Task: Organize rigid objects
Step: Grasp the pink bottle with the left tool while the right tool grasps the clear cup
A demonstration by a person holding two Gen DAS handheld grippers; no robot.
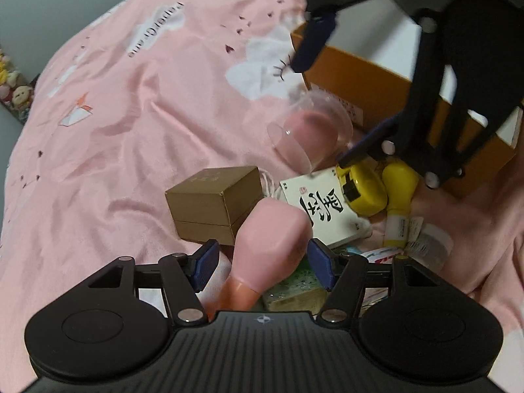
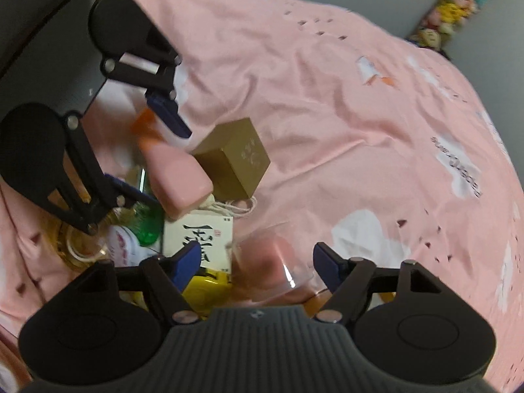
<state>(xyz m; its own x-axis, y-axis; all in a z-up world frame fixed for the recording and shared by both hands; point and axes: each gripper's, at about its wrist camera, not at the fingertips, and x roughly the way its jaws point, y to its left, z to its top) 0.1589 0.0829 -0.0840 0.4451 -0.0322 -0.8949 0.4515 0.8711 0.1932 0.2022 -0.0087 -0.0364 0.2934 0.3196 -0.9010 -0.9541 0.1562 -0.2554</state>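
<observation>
Clear plastic cup (image 2: 271, 268) lies tipped on the bed between the right gripper (image 2: 257, 265) pads, not squeezed yet. Left gripper (image 1: 262, 263) (open too) straddles the pink bottle (image 1: 271, 239). Either could roll away.

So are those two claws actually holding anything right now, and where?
Nothing is held. The left claw straddles the pink plastic bottle without pressing it; the right claw is open around the clear plastic cup.

Open pink bed (image 1: 108, 150) lies left of the gold box (image 1: 209, 206); clutter crowds against the orange box (image 1: 376, 98).
</observation>
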